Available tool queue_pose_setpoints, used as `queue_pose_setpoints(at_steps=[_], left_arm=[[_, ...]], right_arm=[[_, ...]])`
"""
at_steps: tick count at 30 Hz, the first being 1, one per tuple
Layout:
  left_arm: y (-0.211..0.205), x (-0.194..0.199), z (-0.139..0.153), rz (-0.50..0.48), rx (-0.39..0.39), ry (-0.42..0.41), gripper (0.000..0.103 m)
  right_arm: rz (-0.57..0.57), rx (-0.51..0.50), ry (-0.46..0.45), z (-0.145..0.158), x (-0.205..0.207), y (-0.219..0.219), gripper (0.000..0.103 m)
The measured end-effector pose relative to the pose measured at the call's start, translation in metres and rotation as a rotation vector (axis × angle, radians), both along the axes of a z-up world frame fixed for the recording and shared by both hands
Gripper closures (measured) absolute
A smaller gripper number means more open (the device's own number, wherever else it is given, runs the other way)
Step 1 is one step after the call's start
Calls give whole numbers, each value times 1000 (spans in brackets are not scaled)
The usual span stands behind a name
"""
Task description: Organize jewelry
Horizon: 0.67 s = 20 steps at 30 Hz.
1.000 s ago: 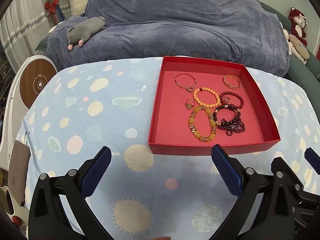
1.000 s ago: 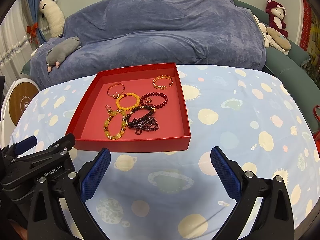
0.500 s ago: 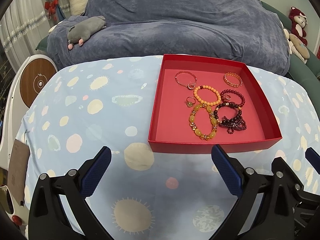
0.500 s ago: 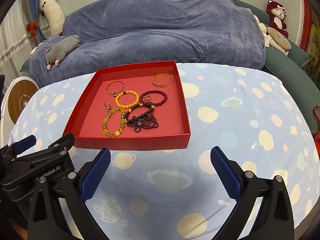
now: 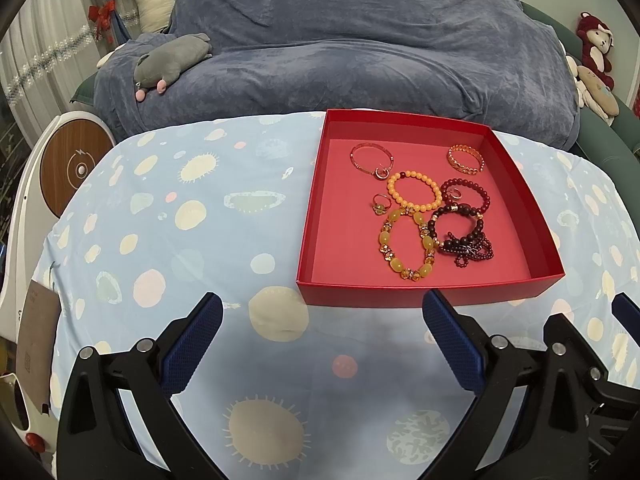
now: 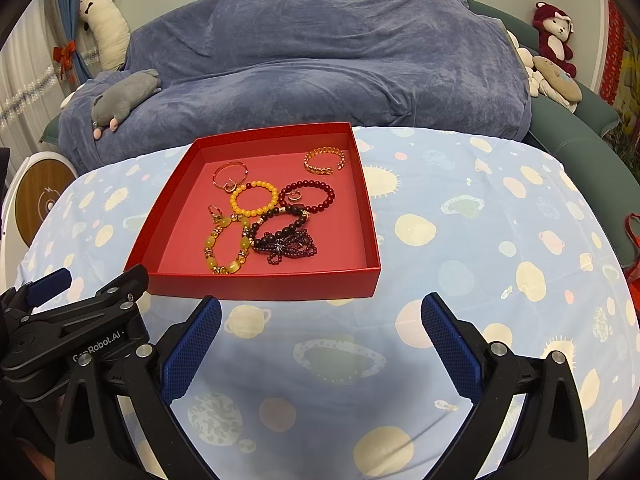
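A shallow red box (image 5: 416, 294) (image 6: 264, 288) lies on the spotted blue tablecloth and holds several bracelets and rings. Among them are a yellow chunky bead bracelet (image 5: 406, 246) (image 6: 226, 246), an orange bead bracelet (image 5: 416, 194) (image 6: 254, 200), a dark tangled bead strand (image 5: 466, 246) (image 6: 286, 246), a dark red bead bracelet (image 5: 466, 196) (image 6: 308, 196) and a gold cuff (image 5: 464, 158) (image 6: 324, 160). My left gripper (image 5: 322, 340) is open and empty just short of the box's near wall. My right gripper (image 6: 320, 340) is open and empty too, beside the left one.
A sofa under a blue-grey cover (image 5: 340, 48) runs behind the table, with a grey plush toy (image 5: 168, 62) on it. A white device with a wooden disc (image 5: 76, 168) stands at the left. Bare cloth (image 6: 500, 240) stretches right of the box.
Both cameras have eased a little nearer the box and tilted slightly; the jewelry and the box lie unmoved. Both grippers stay open.
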<state>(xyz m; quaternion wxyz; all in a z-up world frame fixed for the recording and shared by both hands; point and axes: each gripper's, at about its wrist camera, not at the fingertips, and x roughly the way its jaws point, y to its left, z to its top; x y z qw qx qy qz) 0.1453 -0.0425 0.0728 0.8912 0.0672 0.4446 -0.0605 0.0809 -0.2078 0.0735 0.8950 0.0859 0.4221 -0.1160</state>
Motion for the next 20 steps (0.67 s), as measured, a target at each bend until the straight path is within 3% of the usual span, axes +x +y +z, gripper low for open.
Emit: queue_pose_setpoints(at_steps=[20], left_arm=[[-2,0,-5,0,6,5,8]], right_arm=[[-2,-9,7,-4,-2,-3,6]])
